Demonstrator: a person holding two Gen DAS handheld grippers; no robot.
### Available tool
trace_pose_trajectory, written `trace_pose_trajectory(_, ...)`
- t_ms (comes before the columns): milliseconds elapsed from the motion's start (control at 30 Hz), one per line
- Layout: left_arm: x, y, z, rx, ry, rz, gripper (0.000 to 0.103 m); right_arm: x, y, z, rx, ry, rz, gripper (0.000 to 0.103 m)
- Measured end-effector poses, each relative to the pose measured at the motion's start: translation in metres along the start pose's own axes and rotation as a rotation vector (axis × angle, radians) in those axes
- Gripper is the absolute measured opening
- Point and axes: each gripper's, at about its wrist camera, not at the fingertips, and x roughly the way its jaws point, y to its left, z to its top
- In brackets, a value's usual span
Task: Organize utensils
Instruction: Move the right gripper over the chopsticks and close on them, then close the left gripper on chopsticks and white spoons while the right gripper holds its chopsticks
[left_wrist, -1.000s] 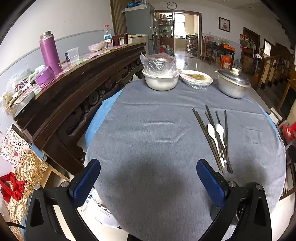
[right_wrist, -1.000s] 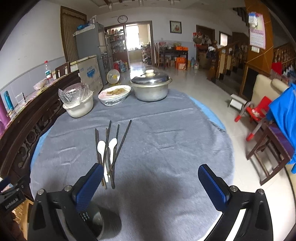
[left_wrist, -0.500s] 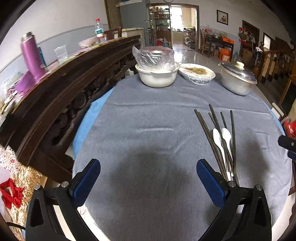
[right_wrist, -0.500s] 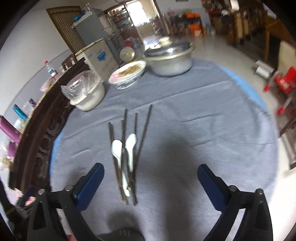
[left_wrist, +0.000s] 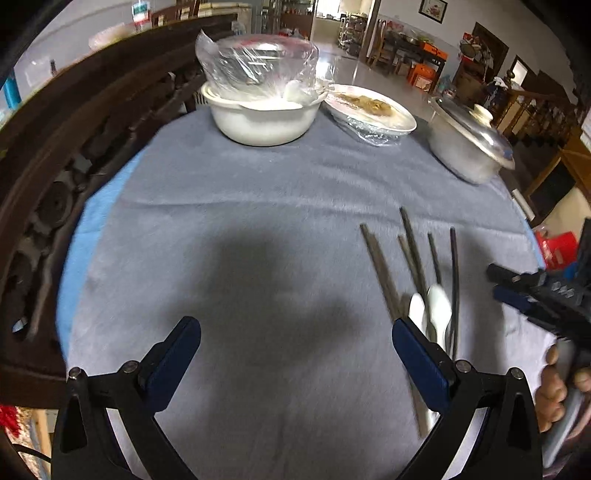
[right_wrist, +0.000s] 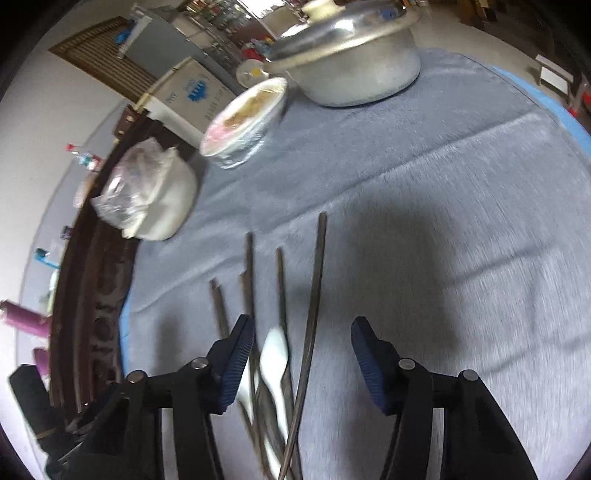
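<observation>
Several dark chopsticks and two white spoons lie in a loose bundle on the grey tablecloth. My left gripper is open and empty, left of the bundle. My right gripper is open, low over the bundle, with the chopsticks and a white spoon between its fingers. The right gripper also shows at the right edge of the left wrist view.
A white bowl with a plastic bag, a covered dish of food and a lidded metal pot stand at the table's far side. A dark carved wooden sideboard runs along the left.
Both grippers have moved forward and down over the table. The right gripper has narrowed its opening and now straddles the chopsticks and spoons.
</observation>
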Motion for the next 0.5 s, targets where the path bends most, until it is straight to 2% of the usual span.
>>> trace_pose_trajectory(200, 0.036, -0.007, 0.038, -0.051, 0.075, -0.086, 0.077, 0.028, 0.003, 0.031, -0.021, 0.031, -0.111, 0.043)
trace_pose_trajectory(333, 0.052, -0.018, 0.056, -0.078, 0.089, -0.115, 0.075, 0.041, 0.005, 0.04, -0.048, 0.027, -0.197, 0.033)
trace_pose_trajectory(500, 0.067, -0.043, 0.073, -0.065, 0.099, -0.132, 0.075, 0.047, 0.007, 0.038, -0.086, 0.011, -0.229, 0.015)
